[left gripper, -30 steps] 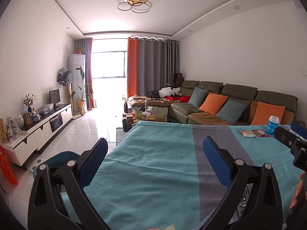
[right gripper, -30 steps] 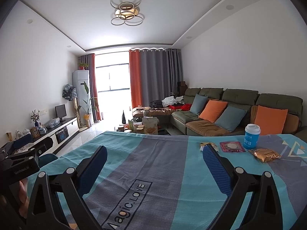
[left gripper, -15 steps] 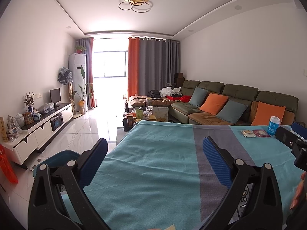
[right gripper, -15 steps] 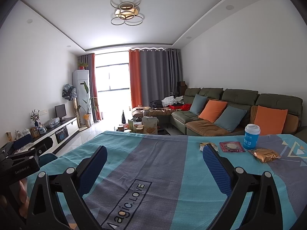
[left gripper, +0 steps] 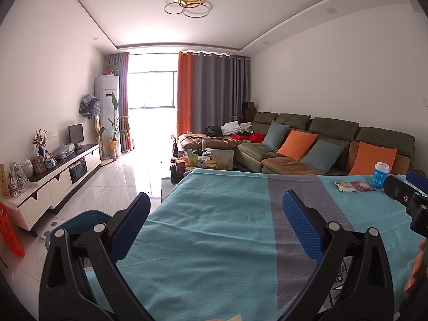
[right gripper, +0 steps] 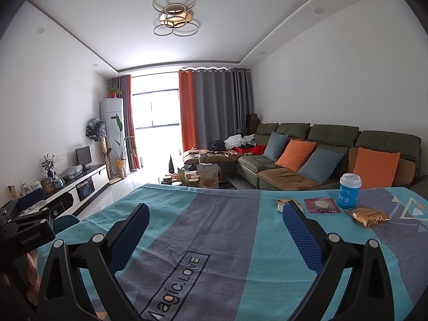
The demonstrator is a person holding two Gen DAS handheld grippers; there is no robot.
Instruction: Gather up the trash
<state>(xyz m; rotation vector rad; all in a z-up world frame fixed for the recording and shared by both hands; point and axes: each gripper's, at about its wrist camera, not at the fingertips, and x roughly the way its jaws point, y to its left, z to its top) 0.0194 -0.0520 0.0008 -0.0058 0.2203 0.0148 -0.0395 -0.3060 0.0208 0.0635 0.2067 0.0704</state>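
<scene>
On the teal-and-grey striped cloth covering the table (right gripper: 240,230), black print inside a thin rectangle reads "Magic.LOVE", running from approx. 7 o'clock toward centre in the right wrist view. The black body of the left gripper (right gripper: 26,236), at 9 o'clock, carries small white lettering "GenRobot.AI". The blue paper cup w/ white lid (right gripper: 349,191), at 3 o'clock, has white characters on its side, too small to read.

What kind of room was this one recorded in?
A home living room, most likely: a long green sofa with orange and teal cushions, a low TV cabinet along the opposite wall, and curtains at a bright window. The work surface is a blanket-covered table.
</scene>
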